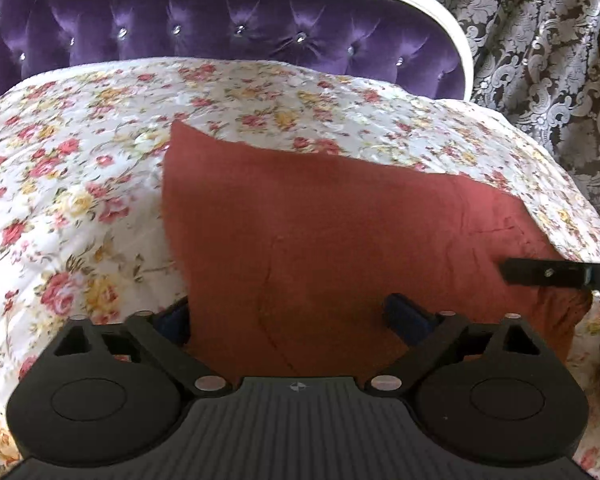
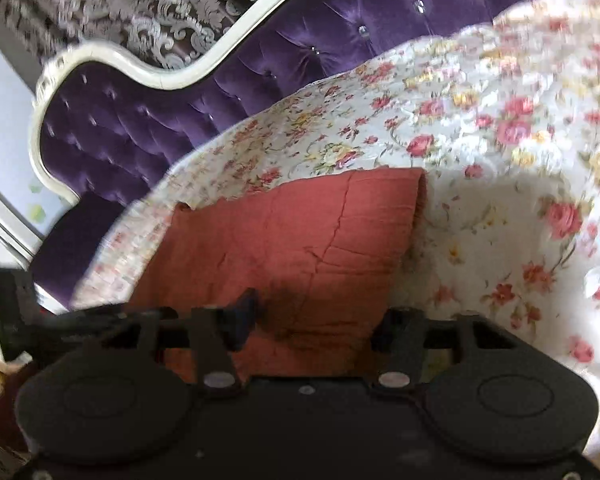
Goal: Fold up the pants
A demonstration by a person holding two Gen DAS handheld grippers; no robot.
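Pants lie folded flat on the floral bed cover between the wide-apart, empty fingers of the left gripper — while the right wrist view shows the right gripper, blurred, fingers partly open over the cloth's near edge, grip unclear.

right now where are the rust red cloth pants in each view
left wrist: the rust red cloth pants fill the middle, running from centre to the right edge, on the floral bedspread.
right wrist: they lie lower centre-left, folded edge at their right, on that bedspread.
shared landmark: the purple tufted headboard, top in the left view, upper left in the right.
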